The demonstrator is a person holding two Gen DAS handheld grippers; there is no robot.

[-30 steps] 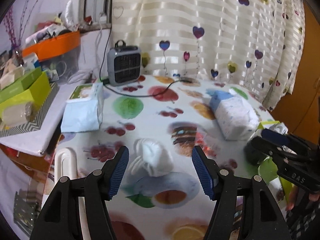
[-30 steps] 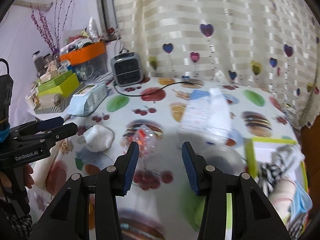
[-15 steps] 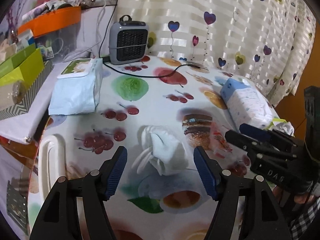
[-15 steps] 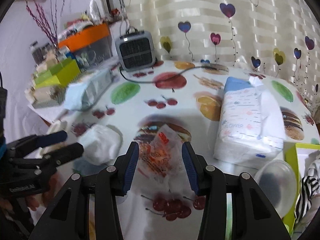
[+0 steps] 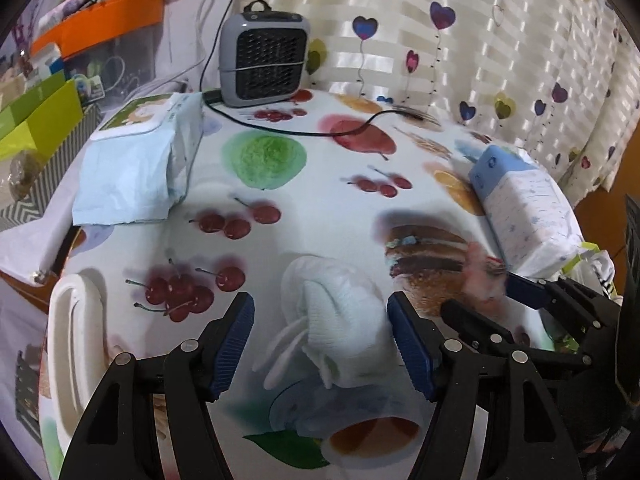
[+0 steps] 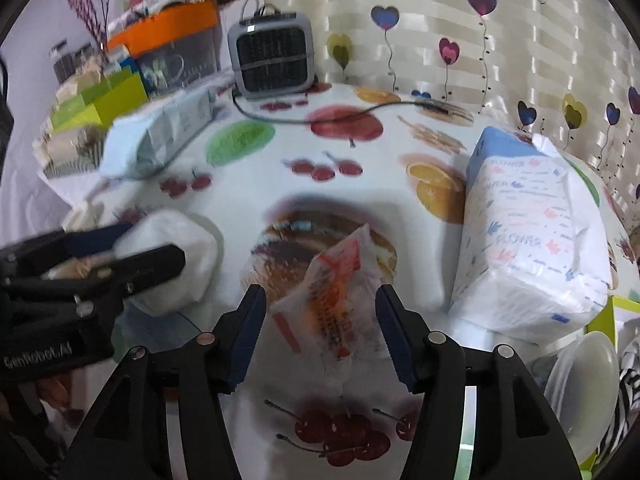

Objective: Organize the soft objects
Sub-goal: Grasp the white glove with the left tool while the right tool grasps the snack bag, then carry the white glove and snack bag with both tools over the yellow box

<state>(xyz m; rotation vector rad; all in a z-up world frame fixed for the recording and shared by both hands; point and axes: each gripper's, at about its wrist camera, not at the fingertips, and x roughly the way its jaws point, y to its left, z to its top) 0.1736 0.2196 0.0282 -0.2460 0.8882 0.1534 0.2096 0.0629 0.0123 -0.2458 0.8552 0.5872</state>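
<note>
Since nothing is lifted yet, progress: early.
Left tool [image 5: 320, 340]: open around the white cloth [image 5: 340, 320].
Right tool [image 6: 320, 336]: opening around the snack bag [image 6: 336, 300].
Left to do: both lie on the counter [image 5: 320, 200].

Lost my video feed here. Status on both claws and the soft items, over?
Left claw open, straddling white sock bundle. Right claw opening around orange-printed plastic bag, not gripping. Nothing held; tissue pack beside, not blocking.

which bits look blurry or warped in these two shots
Left wrist view: mostly sharp, the white rolled cloth crisp, the right gripper smeared; fisheye bends the curtain. Right wrist view: softer, motion blur on the left gripper and plastic packet.
</note>
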